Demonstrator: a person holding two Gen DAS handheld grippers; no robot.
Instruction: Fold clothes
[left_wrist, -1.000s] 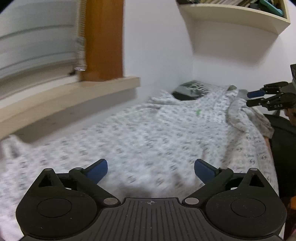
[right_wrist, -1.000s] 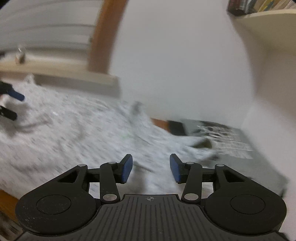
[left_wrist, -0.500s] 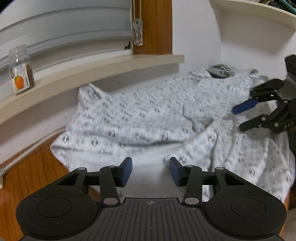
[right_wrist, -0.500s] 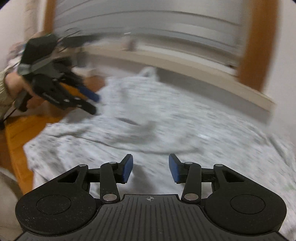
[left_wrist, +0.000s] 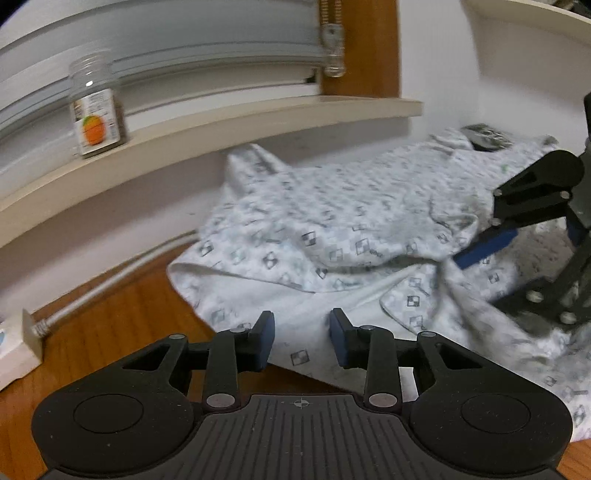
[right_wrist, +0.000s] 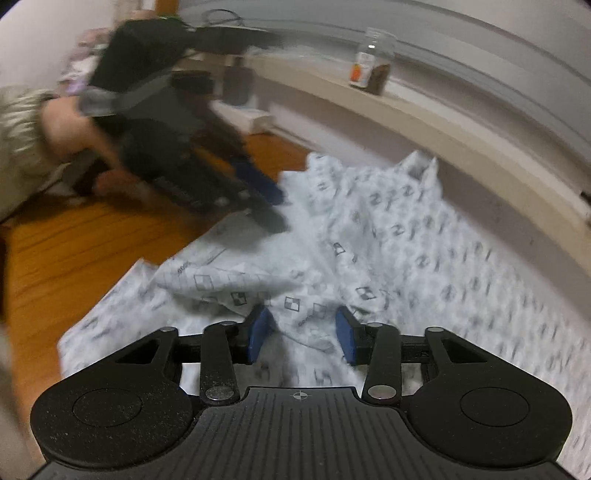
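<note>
The patterned white garment (left_wrist: 332, 221) lies crumpled on the wooden bench (left_wrist: 110, 314), under a sill with a jar (left_wrist: 96, 110). The left hand-held gripper (left_wrist: 301, 338) has its fingers partly apart over the cloth edge, pressing nothing. Only the right wrist view shows the person's hand (right_wrist: 70, 125), blurred. The right hand-held gripper (right_wrist: 301, 334) is closing, a cloth fold between its pads; whether they pinch it is hard to tell.

Ahead of the left gripper's (left_wrist: 301, 341) jaws, rumpled clothing (left_wrist: 332, 221) covered the floor up to the wall. Bare wood floor (left_wrist: 103, 306) lay open to their left. The right gripper (left_wrist: 517, 240) crowded the space to their right, and a ledge (left_wrist: 221, 133) with a jar (left_wrist: 96, 110) overhung beyond.
</note>
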